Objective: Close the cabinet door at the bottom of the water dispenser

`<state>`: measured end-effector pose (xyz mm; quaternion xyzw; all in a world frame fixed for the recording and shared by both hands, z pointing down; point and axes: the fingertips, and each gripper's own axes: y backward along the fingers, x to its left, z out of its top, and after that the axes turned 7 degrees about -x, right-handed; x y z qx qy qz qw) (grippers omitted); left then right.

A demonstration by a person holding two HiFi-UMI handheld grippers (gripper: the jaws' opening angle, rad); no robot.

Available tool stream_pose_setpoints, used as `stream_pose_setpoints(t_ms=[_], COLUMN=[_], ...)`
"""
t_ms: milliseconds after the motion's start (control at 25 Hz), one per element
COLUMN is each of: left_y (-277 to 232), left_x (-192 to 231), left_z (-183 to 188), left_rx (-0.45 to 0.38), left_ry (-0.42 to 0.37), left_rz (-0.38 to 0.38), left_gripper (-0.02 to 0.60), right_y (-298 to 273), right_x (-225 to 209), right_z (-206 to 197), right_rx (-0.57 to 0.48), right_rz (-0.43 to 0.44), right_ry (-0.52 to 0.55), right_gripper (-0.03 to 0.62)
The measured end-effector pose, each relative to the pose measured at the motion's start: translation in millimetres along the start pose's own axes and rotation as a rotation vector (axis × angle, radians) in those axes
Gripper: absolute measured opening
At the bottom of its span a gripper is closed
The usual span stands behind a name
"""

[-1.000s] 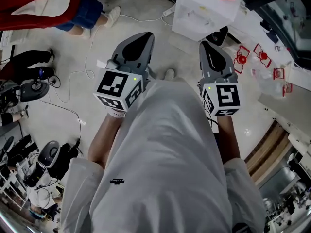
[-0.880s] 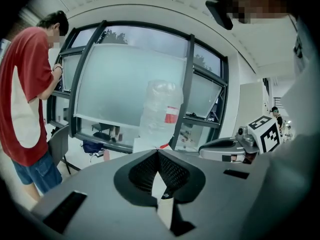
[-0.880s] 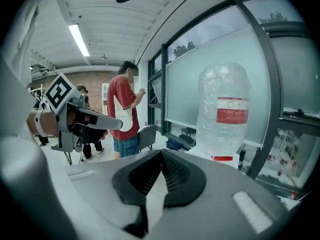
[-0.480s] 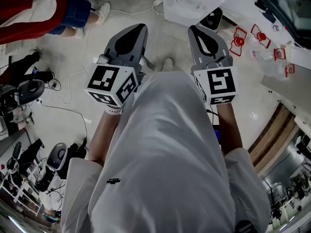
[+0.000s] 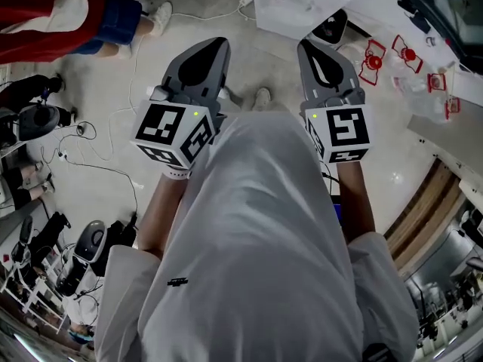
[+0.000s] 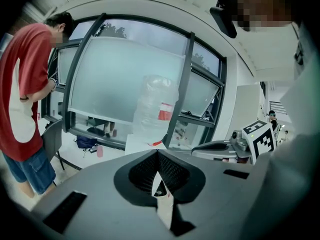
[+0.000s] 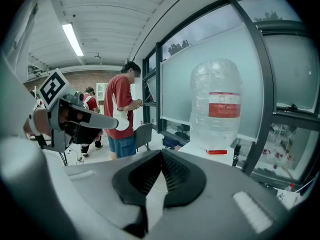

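Note:
The water dispenser shows only as a white box point(image 5: 302, 6) at the top of the head view; its bottom cabinet door is in no view. A clear water bottle point(image 7: 217, 104) with a red label stands on the dispenser's top point(image 7: 212, 145), straight ahead in both gripper views point(image 6: 155, 106). My left gripper point(image 5: 213, 45) and right gripper point(image 5: 308, 45) are held side by side in front of my white shirt, pointing towards the dispenser and short of it. Both are shut with nothing between the jaws: the left jaw tips point(image 6: 157, 152) meet, and so do the right point(image 7: 161, 152).
A person in a red shirt and blue shorts point(image 5: 68, 13) stands to the left of the dispenser, by the window point(image 7: 122, 111). Cables point(image 5: 113, 119) and dark equipment point(image 5: 38, 119) lie on the floor at left. Red-and-clear items point(image 5: 373, 62) sit on the floor at right.
Both grippers sit a little higher in the head view and nearer the white dispenser than a second ago. Their jaws have stayed shut.

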<state>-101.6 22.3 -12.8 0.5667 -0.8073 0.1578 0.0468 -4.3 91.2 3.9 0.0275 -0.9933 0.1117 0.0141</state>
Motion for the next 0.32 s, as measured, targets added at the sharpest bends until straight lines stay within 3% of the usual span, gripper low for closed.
stream_pose_setpoints(t_ms=[320], left_y=[-0.2], left_x=[12.7], left_z=[2.3], left_rx=[-0.010], left_ry=[0.007], left_rz=[0.004], left_gripper=[0.005], right_y=[-10.5], right_x=[7.6], right_z=[1.0], right_rx=[-0.007], right_rz=[-0.019], right_ry=[-0.040], right_gripper=[-0.003])
